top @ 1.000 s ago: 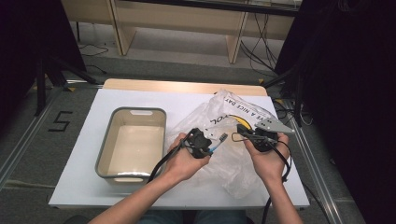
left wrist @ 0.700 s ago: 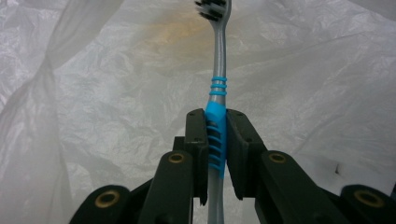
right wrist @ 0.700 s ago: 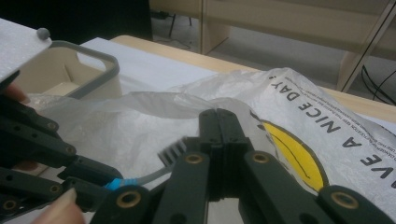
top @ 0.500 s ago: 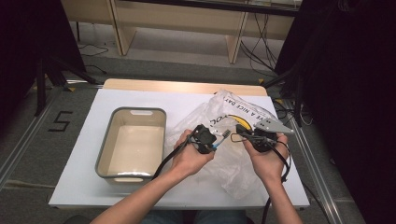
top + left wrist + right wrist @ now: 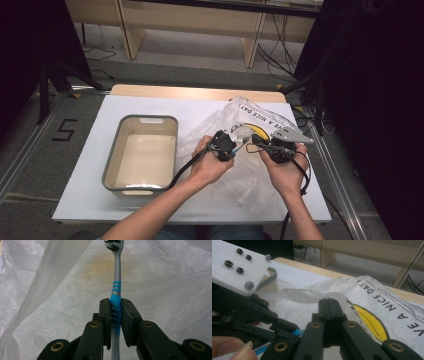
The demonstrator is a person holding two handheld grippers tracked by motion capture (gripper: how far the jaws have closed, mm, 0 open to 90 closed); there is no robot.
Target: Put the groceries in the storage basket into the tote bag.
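On the white worktop (image 5: 90,200), the grey tub (image 5: 142,152) sits left, with bare surface along the near edge. The left hand-held gripper (image 5: 116,310) pinches a blue-grip toothbrush (image 5: 117,282), bristles inside the plastic bag (image 5: 260,130). The right hand-held gripper (image 5: 329,307), jaws pressed together, nips the bag's edge. Since a second ago, both have barely shifted.

A tub (image 5: 141,152) sits on the table (image 5: 90,200), left of a plastic bag (image 5: 260,127).
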